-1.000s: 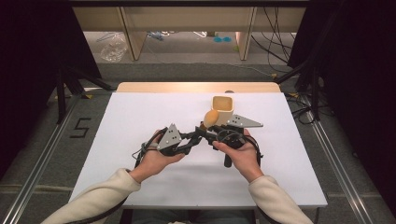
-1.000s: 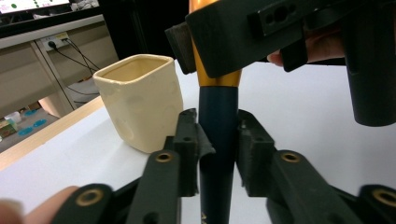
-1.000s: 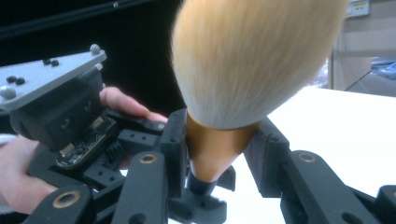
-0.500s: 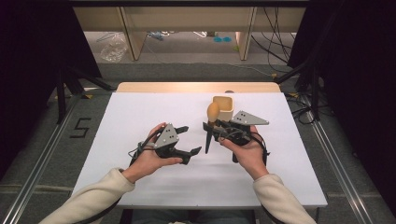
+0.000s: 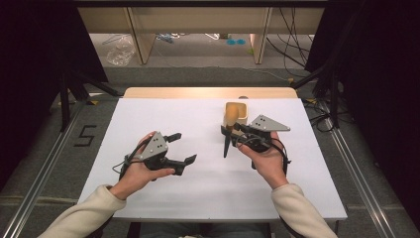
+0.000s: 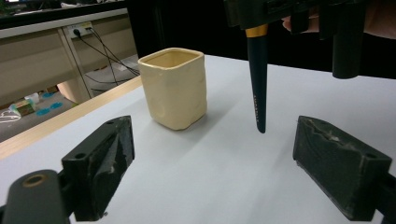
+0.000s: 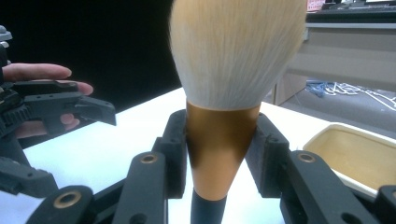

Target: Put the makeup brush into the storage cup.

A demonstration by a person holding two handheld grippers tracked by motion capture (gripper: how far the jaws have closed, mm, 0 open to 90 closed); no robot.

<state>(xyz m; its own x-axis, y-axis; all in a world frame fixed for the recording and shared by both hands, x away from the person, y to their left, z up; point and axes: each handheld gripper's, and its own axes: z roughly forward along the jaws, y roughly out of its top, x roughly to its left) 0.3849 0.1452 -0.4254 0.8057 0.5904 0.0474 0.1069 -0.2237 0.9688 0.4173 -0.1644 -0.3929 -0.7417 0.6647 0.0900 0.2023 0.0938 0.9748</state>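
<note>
My right gripper (image 5: 231, 130) is shut on the gold ferrule of a makeup brush (image 7: 222, 154). The cream bristle head (image 7: 233, 51) points up and the dark handle (image 5: 227, 145) hangs down toward the white table. Just behind it stands a cream square cup (image 5: 236, 113), which the left gripper view shows upright (image 6: 173, 88) beside the handle (image 6: 257, 79). My left gripper (image 5: 182, 148) hovers to the left, apart from the brush. Its jaws have just been opening and have nothing between them (image 6: 224, 168).
The white table top (image 5: 198, 198) ends in a wooden strip (image 5: 208, 92) at the far edge. Beyond it are shelving legs and cables on the floor. Dark curtains flank both sides.
The left gripper let go of the brush handle, opened and drew away to the left. The right gripper kept the brush and shifted slightly right toward the cup, with the handle now hanging down.
</note>
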